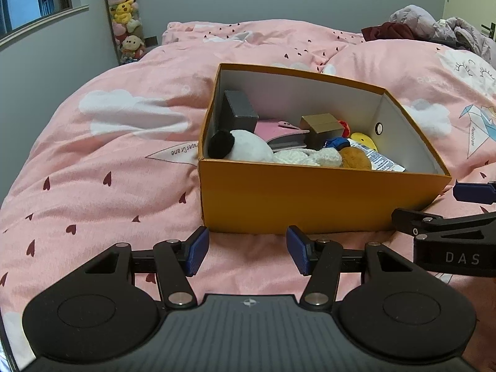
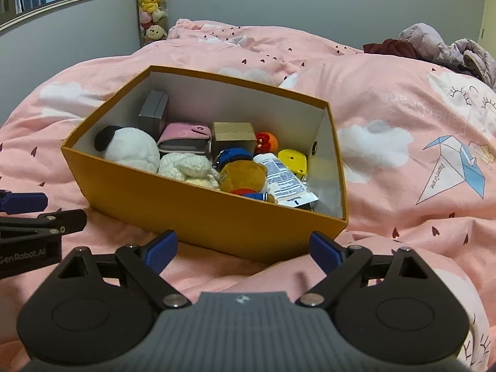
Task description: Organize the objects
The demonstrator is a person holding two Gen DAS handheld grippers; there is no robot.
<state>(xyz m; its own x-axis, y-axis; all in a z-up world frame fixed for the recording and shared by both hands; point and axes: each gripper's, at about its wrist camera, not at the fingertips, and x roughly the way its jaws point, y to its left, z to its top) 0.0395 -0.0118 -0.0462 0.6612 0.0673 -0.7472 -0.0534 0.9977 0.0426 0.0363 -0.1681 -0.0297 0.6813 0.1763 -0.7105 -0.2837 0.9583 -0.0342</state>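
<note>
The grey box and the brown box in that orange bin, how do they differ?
The grey box stands upright against the back wall; the brown box sits low near the middle. The grey box looks slim; the brown box looks squatter. Both lie in the orange bin.

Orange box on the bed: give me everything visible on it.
The orange box is an open, lidless rectangular carton, cardboard by the look, with orange outer walls, a white-grey lining and a small round eyelet hole in one end wall. It sits upright on the pink duvet, pressing it down slightly, and looks undamaged. It is roughly half full of plush toys, small boxes, a pink wallet and a tube. Neither the left gripper nor the right gripper touches it; both are open.
</note>
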